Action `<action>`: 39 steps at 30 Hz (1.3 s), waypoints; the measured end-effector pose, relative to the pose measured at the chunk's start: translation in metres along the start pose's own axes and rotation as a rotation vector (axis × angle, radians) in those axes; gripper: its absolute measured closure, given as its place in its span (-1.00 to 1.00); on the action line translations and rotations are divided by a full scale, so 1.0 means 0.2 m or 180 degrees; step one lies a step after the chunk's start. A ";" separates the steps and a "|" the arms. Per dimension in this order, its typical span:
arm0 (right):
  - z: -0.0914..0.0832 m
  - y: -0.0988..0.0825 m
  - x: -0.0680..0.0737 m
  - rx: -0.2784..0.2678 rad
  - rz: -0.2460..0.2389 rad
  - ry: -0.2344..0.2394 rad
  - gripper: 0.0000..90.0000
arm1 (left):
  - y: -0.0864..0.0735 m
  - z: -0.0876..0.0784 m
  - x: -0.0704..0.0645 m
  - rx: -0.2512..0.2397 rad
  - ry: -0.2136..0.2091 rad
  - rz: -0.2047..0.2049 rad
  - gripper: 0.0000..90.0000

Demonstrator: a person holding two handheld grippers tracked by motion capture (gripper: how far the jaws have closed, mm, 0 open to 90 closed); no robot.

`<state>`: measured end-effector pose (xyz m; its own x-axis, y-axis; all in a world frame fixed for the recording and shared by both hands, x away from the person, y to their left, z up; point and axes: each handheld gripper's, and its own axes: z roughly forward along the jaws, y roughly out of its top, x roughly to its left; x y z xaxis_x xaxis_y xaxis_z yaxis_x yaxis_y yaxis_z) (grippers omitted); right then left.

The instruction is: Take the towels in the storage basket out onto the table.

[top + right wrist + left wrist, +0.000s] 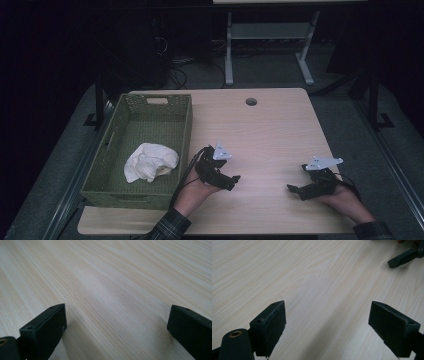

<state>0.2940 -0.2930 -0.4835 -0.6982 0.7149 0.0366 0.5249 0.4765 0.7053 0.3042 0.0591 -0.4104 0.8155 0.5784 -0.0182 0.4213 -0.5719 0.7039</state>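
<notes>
From above, my left gripper [231, 178] and right gripper [295, 189] rest on the table [270, 125] right of the green basket [182, 130], where a crumpled white cloth [150, 161] lies near its front. My left gripper view shows my jaws wide over bare wood. My right gripper view shows the same.
</notes>
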 end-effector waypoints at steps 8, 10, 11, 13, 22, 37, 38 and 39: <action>0.00 0.00 0.00 0.0004 -0.0009 0.0000 -0.96 | 0.04 -0.03 0.01 -0.0033 -0.0073 0.0008 -0.70; 0.00 0.00 0.00 0.0003 -0.0014 -0.0001 -0.96 | 0.05 -0.03 0.01 -0.0033 -0.0081 0.0009 -0.70; 0.00 0.00 0.00 0.0002 -0.0010 -0.0001 -0.96 | 0.05 -0.04 0.01 -0.0038 -0.0087 0.0014 -0.70; 0.00 0.00 0.00 0.0003 -0.0010 -0.0001 -0.96 | 0.08 -0.05 0.02 -0.0053 -0.0121 0.0023 -0.70; 0.00 0.00 0.00 0.0002 -0.0011 -0.0001 -0.96 | 0.13 -0.11 0.05 -0.0086 -0.0178 0.0088 -0.70; 0.00 0.00 0.00 -0.0001 -0.0008 0.0000 -0.96 | 0.17 -0.19 0.14 -0.0047 -0.0216 0.0078 -0.70; 0.00 0.00 0.00 0.0000 -0.0012 -0.0002 -0.96 | 0.16 -0.21 0.16 -0.0058 -0.0199 0.0057 -0.70; 0.00 0.00 0.00 0.0000 -0.0012 -0.0002 -0.96 | 0.16 -0.21 0.16 -0.0058 -0.0199 0.0057 -0.70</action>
<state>0.2942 -0.2933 -0.4836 -0.7000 0.7134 0.0335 0.5222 0.4792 0.7055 0.3269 0.0829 -0.3580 0.8463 0.5304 -0.0494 0.3996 -0.5708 0.7173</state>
